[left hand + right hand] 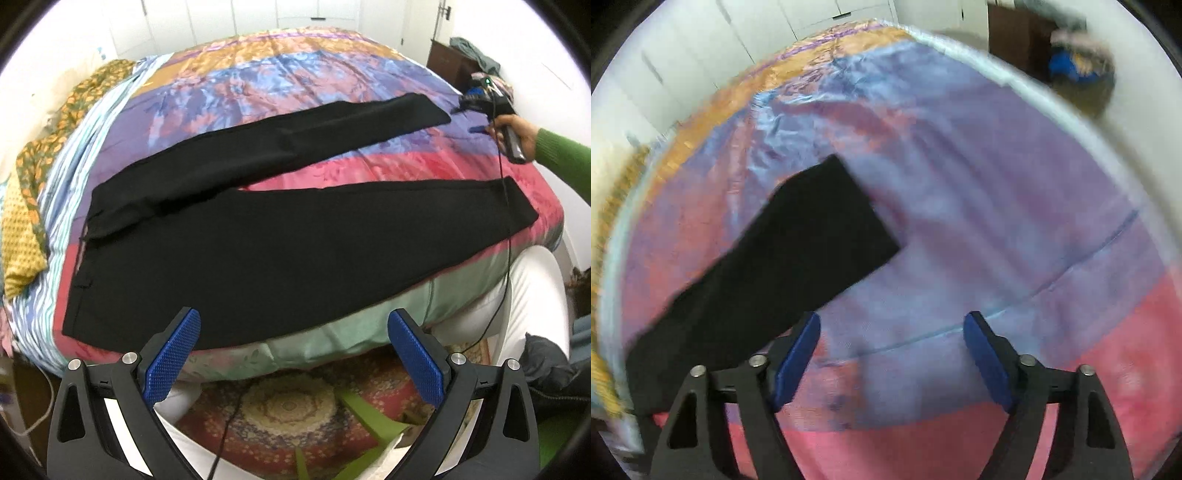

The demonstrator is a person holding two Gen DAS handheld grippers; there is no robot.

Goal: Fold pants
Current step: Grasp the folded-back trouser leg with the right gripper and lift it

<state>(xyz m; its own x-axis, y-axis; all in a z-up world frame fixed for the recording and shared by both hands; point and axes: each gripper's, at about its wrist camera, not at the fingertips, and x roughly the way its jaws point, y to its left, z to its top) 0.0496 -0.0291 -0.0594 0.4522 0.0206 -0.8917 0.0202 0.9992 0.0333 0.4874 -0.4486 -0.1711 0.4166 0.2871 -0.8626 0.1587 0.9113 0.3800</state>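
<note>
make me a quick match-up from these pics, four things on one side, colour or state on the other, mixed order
Things:
1. pants
2. left gripper
3. sleeve
4. cloth at the bed's left edge

Colour or state:
A. green
B. yellow with an orange pattern
C. black, spread flat with legs apart
D. open, holding nothing

Pairs: 1-C, 2-D, 3-A, 4-B

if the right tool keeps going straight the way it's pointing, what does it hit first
Most likely the bare bedspread. The right tool is open and empty, aimed at purple quilt to the right of the black pants leg end. The view is blurred, so depth is uncertain.
</note>
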